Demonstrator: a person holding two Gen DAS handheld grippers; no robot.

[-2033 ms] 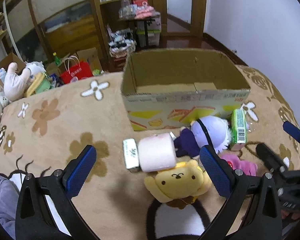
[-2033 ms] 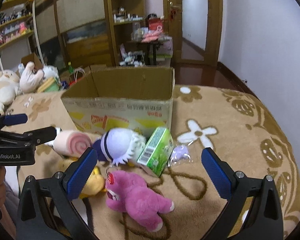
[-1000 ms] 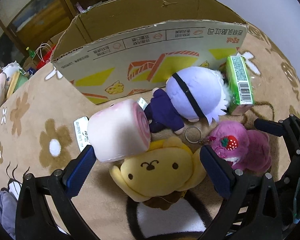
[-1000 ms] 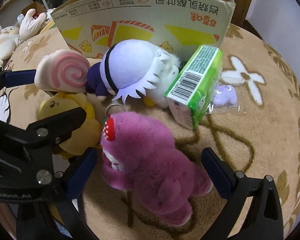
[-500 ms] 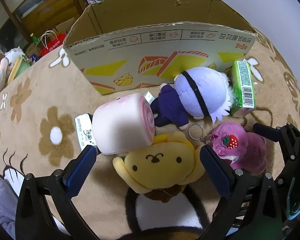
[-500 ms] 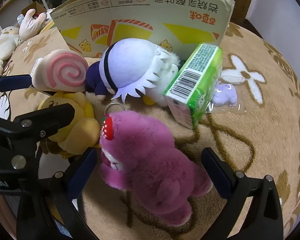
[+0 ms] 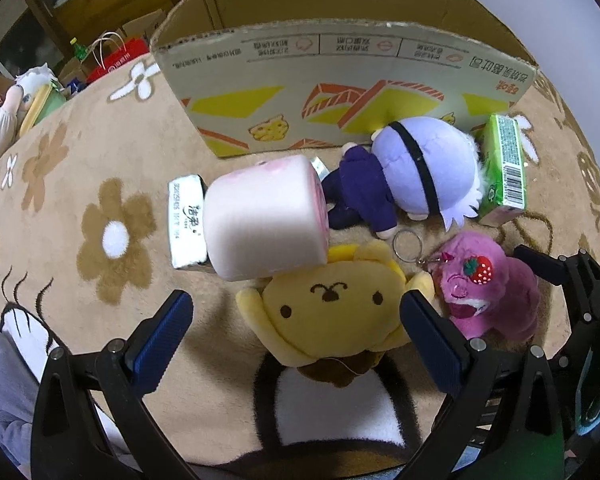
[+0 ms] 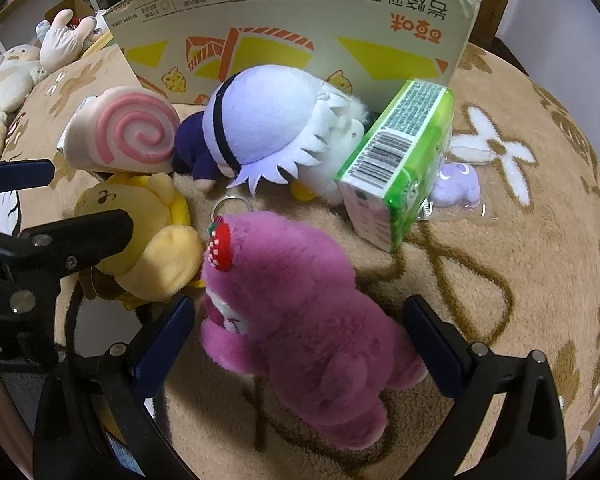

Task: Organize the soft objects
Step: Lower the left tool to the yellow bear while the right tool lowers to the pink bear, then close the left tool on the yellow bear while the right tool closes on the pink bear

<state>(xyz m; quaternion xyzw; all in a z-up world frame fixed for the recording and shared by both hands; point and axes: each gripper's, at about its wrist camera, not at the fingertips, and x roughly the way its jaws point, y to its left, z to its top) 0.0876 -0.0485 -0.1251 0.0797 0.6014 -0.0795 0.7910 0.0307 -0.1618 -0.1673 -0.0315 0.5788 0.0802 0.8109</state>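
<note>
My left gripper (image 7: 296,336) is spread wide, straddling the yellow plush (image 7: 332,312), no contact. Right gripper (image 8: 296,336) is also spread, around the pink bear (image 8: 300,312). Swirl roll plush (image 7: 264,216) lies on the yellow one's head; purple-haired doll (image 7: 412,176) and green carton (image 7: 504,168) lie against the cardboard box (image 7: 340,92).

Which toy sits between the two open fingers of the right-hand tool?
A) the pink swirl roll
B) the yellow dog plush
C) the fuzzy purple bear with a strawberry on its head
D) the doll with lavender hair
C: in the right wrist view the purple bear lies between the spread blue pads of the right tool, while the yellow dog plush sits to its left, under the left tool.
</note>
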